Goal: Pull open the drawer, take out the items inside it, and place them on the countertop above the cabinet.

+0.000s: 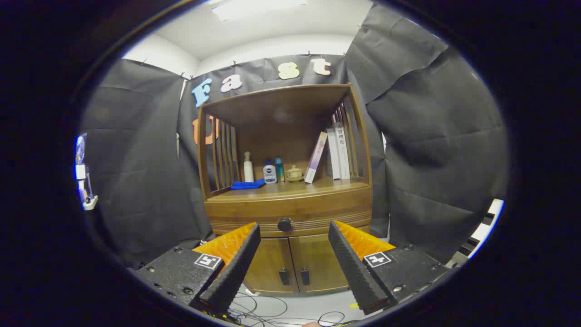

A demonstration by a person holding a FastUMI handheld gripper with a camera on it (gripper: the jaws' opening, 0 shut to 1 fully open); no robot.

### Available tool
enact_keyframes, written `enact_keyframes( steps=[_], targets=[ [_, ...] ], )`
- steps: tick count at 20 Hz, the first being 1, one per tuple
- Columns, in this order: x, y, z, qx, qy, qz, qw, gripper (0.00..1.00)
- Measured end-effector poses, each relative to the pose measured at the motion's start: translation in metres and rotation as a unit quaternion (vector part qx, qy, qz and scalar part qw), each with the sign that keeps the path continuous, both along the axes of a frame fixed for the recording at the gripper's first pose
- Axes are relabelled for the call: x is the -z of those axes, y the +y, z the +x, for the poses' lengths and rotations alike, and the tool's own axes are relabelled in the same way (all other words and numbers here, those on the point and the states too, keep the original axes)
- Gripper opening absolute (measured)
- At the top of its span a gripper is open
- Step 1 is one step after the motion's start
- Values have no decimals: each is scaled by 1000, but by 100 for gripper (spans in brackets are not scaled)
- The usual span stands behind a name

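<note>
Cabinet (287, 213) stands beyond our hand-held gripper (294, 231), whose fingers are spread wide and hold nothing. We see the drawer (290, 210) shut, its round knob (284, 224) in line with the gap between the fingertips, ahead of them and not touched. Above it, on the surface (290, 187), we see a blue cloth (248, 184), bottles (269, 172) and books (338, 152). Cables (272, 311) lie on the floor below the fingers.

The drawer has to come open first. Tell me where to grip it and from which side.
Grip the round dark knob at the middle of the drawer front, coming straight on from the front. It juts out alone, and the open tongs already straddle it, short of contact.
</note>
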State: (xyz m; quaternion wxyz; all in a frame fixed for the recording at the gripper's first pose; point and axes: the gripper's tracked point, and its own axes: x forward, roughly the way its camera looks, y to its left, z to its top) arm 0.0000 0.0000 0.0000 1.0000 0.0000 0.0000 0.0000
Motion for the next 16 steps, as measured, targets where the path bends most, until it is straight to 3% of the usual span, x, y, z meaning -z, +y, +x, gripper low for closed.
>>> enact_keyframes(
  steps=[16],
  targets=[
    [-4, -2, 0, -18, -3, 20, 1000, 99]
  ],
)
